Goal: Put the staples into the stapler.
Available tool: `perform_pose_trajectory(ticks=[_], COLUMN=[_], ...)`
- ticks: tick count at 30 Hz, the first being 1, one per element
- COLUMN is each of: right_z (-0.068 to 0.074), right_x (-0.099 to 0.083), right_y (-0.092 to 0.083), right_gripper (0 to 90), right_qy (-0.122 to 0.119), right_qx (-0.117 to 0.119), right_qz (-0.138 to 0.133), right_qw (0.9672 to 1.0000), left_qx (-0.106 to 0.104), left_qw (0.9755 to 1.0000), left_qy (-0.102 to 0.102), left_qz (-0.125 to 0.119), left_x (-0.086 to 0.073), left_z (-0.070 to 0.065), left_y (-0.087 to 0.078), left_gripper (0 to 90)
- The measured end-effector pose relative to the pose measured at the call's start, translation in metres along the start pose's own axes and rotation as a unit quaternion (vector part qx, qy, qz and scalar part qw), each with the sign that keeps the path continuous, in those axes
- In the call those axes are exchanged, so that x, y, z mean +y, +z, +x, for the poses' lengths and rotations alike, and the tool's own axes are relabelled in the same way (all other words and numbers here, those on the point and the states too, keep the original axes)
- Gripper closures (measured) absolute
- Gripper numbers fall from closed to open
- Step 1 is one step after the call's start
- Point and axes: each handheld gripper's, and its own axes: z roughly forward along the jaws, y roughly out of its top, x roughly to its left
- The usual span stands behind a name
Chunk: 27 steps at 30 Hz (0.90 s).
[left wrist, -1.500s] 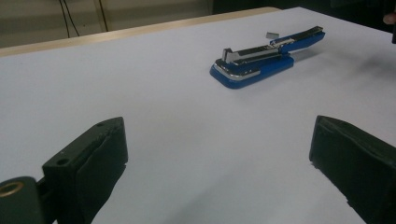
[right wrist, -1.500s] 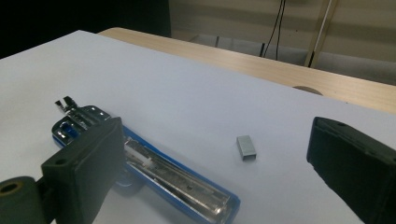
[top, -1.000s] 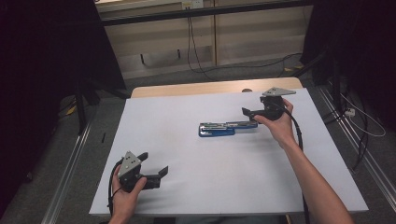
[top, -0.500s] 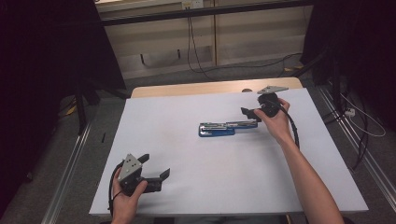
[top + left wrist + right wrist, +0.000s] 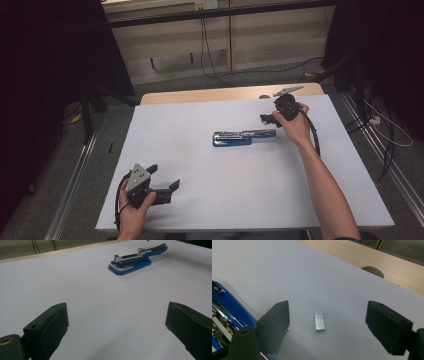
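Note:
A blue stapler [image 5: 243,137] lies swung open on the white table cover [image 5: 200,165], its metal magazine exposed; it also appears far off in the left gripper view [image 5: 136,258] and at the left edge of the right gripper view [image 5: 227,312]. A small silver strip of staples [image 5: 319,321] lies flat on the cover. My right gripper [image 5: 270,120] [image 5: 327,325] hovers above the strip, which lies between the jaws; they have just been closing and do not touch it. My left gripper [image 5: 167,186] [image 5: 116,325] rests open near the front left edge, holding nothing.
The bare wooden tabletop [image 5: 220,94] shows behind the cover, with a round cable hole [image 5: 372,270] in it. Cables trail on the floor behind the table [image 5: 210,60]. Dark curtains stand at both sides.
My right gripper has shifted a little left and down, toward the stapler's far end, and its jaws have narrowed. The left gripper has stayed in place.

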Motion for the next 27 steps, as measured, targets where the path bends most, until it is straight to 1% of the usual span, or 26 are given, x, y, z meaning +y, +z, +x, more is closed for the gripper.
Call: perform_pose_trajectory(ticks=[1,3,4,6,8,9,10,11,12,13,15,16,18,19,21,22,23,24,25,26,27], right_z=[-0.001,-0.003,-0.004,-0.006,-0.006,-0.006,-0.006,-0.005,-0.004,-0.004,-0.005,-0.005,-0.006,-0.006,-0.006,-0.006,-0.007,-0.007,-0.007,-0.007,-0.007], right_x=[-0.001,0.0,0.001,0.003,0.005,0.006,0.007,0.009,0.011,0.013,0.016,0.016,0.017,0.017,0.016,0.016,0.015,0.015,0.014,0.013,0.012], right_y=[0.001,0.005,0.006,0.007,0.01,0.012,0.014,0.015,0.016,0.016,0.019,0.02,0.021,0.021,0.023,0.024,0.025,0.026,0.027,0.029,0.03], right_gripper=[20.3,20.4,20.7,22.0,18.7,19.8,22.1,21.8,20.8,20.6,19.3,21.3,29.2,33.6,37.0,41.2,45.0,46.2,47.1,47.5,49.0], right_qy=[-0.003,0.002,0.004,0.01,0.005,0.006,0.001,-0.008,-0.012,-0.01,-0.012,-0.013,-0.011,-0.011,-0.01,-0.012,-0.013,-0.01,-0.01,-0.015,-0.014], right_qx=[-0.001,0.016,0.015,0.016,0.013,0.01,0.009,0.004,0.005,0.009,0.018,0.016,0.025,0.024,0.029,0.028,0.033,0.037,0.036,0.035,0.035], right_qz=[0.008,0.042,0.048,0.047,0.059,0.064,0.073,0.08,0.079,0.077,0.091,0.097,0.097,0.096,0.103,0.108,0.11,0.114,0.119,0.122,0.126], right_qw=[1.0,0.999,0.9987,0.9987,0.9982,0.9979,0.9973,0.9968,0.9968,0.997,0.9956,0.9951,0.9949,0.995,0.9942,0.9937,0.9933,0.9927,0.9921,0.9918,0.9912], left_qx=[0.001,-0.001,-0.001,-0.002,-0.006,-0.008,-0.007,-0.007,-0.008,-0.007,-0.006,-0.005,-0.007,-0.007,-0.007,-0.008,-0.009,-0.009,-0.009,-0.008,-0.01], left_qw=[1.0,1.0,1.0,1.0,1.0,0.9999,0.9999,0.9999,0.9999,0.9999,0.9999,0.9999,0.9999,0.9999,0.9999,0.9999,0.9999,0.9999,0.9999,0.9999,0.9999], left_qy=[-0.001,-0.002,-0.001,-0.002,0.002,0.003,0.005,0.004,0.003,0.006,0.004,0.001,0.001,0.0,0.001,-0.002,-0.001,0.0,-0.001,0.0,0.001], left_qz=[-0.001,-0.002,-0.002,-0.002,0.003,0.006,0.008,0.009,0.009,0.01,0.01,0.009,0.008,0.008,0.011,0.01,0.01,0.011,0.011,0.012,0.012], left_x=[0.0,0.0,0.0,0.0,0.0,0.0,-0.001,-0.001,-0.001,-0.001,-0.001,-0.001,-0.001,-0.001,-0.001,-0.001,-0.001,-0.001,0.0,0.0,0.0], left_z=[0.0,0.0,0.0,0.0,0.001,0.002,0.002,0.002,0.002,0.003,0.003,0.003,0.003,0.003,0.003,0.003,0.003,0.003,0.003,0.003,0.003], left_y=[0.0,0.0,0.001,0.0,0.001,0.002,0.002,0.002,0.001,0.001,0.001,0.0,0.0,0.001,0.002,0.002,0.003,0.003,0.003,0.003,0.003], left_gripper=[4.8,4.8,4.8,4.8,4.8,4.8,4.8,4.8,4.8,4.8,4.8,4.8,4.8,4.8,4.8,4.8,4.8,4.8,4.8,4.8,4.8])
